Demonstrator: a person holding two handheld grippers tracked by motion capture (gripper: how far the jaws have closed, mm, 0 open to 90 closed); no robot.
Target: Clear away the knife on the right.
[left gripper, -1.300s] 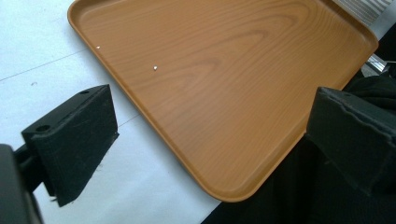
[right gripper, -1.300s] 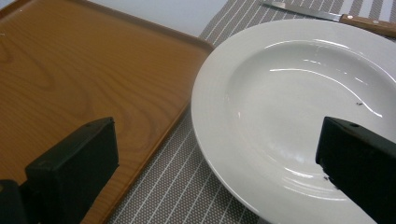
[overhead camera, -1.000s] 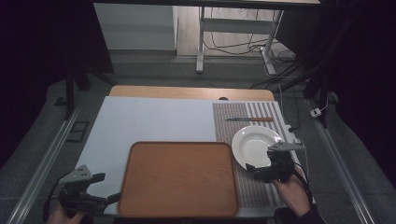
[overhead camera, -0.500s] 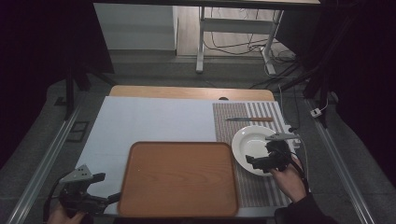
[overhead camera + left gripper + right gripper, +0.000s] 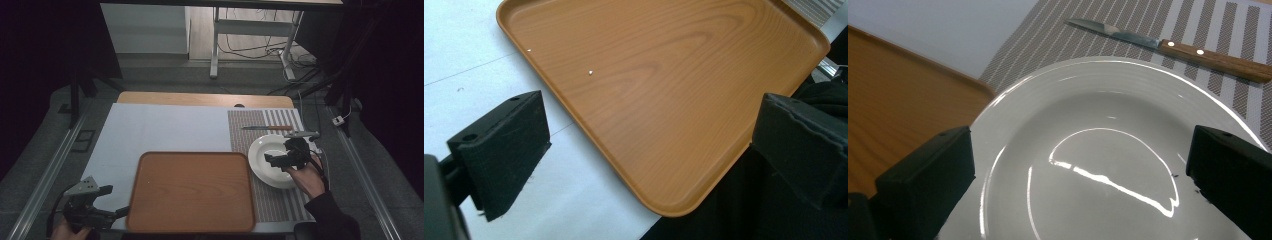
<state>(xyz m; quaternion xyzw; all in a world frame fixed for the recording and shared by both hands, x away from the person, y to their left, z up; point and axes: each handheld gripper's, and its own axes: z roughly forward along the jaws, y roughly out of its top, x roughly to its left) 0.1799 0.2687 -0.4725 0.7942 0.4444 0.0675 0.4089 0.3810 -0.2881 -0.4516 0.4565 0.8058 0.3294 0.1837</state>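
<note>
Black left gripper (image 5: 107, 202) parked wide open off desk's near-left corner | wooden tray (image 5: 190, 190) sat mid-desk | white plate (image 5: 267, 167) on striped mat (image 5: 250, 130), right gripper (image 5: 280, 159) hovered over it, fingers spread wide, plate straight ahead between them

Table (image 5: 150, 97): wooden top, mostly covered by a pale sheet (image 5: 165, 130). Striped placemat (image 5: 260, 125) lies beneath the right gripper (image 5: 274, 161), carrying a white plate (image 5: 260, 165) under its jaws and a wooden-handled knife (image 5: 267, 128) beyond. Wooden tray (image 5: 192, 190) sits just ahead of the left gripper (image 5: 117, 212).
</note>
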